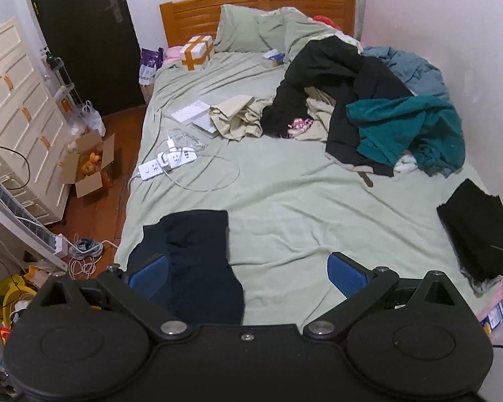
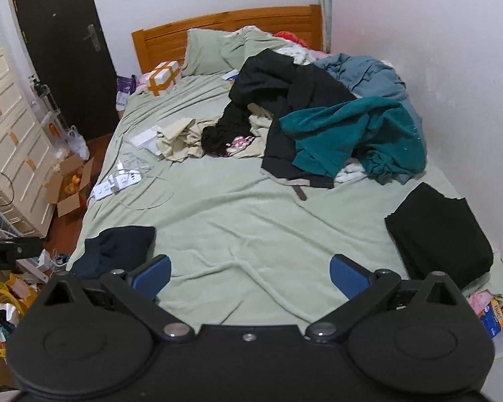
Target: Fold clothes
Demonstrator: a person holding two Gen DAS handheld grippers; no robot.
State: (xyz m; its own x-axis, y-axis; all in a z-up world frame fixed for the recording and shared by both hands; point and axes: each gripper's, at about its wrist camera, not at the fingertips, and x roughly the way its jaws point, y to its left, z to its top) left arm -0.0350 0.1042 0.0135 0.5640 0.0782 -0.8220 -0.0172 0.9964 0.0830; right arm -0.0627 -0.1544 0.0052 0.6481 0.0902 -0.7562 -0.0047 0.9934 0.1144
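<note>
A folded navy garment (image 1: 191, 261) lies at the bed's near left edge; it also shows in the right wrist view (image 2: 117, 251). A folded black garment (image 2: 439, 234) lies at the near right edge, also seen in the left wrist view (image 1: 476, 227). A pile of unfolded clothes, with a teal garment (image 2: 355, 134) and a black garment (image 2: 285, 87) on top, sits at the far right of the bed (image 2: 251, 214). My left gripper (image 1: 248, 274) is open and empty above the near edge, beside the navy garment. My right gripper (image 2: 249, 276) is open and empty above the bare sheet.
White power strips and cables (image 1: 167, 160) lie on the bed's left side, with white boxes (image 1: 191, 114) and a beige cloth (image 1: 238, 117) beyond. A taped box (image 1: 198, 52) sits by the pillows. A white dresser (image 1: 13, 107) and an open carton (image 1: 90, 164) stand left of the bed.
</note>
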